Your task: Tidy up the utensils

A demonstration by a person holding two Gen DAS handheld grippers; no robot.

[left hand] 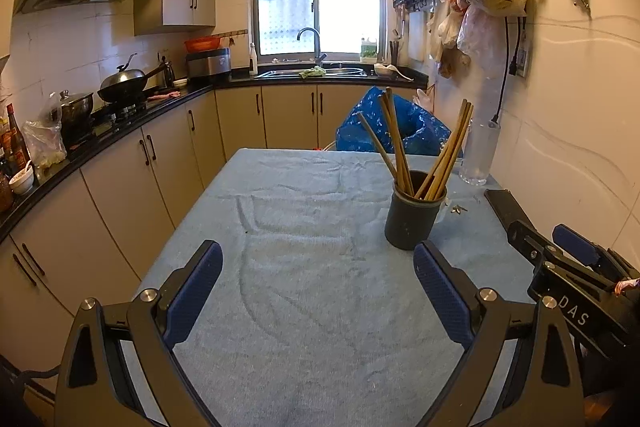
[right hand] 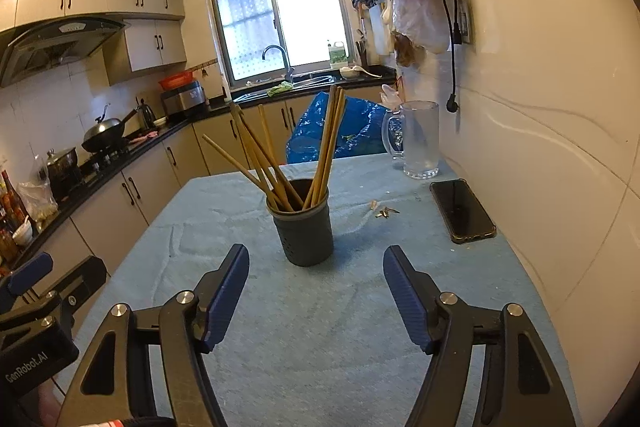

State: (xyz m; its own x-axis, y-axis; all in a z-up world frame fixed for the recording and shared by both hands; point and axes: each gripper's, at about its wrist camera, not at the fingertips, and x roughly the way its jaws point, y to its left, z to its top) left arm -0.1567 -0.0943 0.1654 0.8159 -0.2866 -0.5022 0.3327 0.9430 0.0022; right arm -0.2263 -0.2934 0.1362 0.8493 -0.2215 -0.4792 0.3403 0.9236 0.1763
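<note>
A dark grey utensil cup (left hand: 412, 217) (right hand: 304, 225) stands upright on the blue towel-covered table (left hand: 304, 227) (right hand: 360, 307). Several wooden chopsticks (left hand: 400, 147) (right hand: 280, 155) lean in it, fanned left and right. My left gripper (left hand: 318, 259) is open and empty, low over the towel, with the cup just beyond its right finger. My right gripper (right hand: 316, 263) is open and empty, with the cup straight ahead, just beyond its fingertips. The right gripper also shows at the right edge of the left wrist view (left hand: 576, 247).
A clear glass mug (right hand: 418, 141) (left hand: 480, 155) and a black phone (right hand: 462, 211) lie near the wall on the right. Small scraps (right hand: 384, 211) lie between cup and phone. A blue plastic bag (right hand: 340, 131) sits behind the table. Kitchen counters run along the left.
</note>
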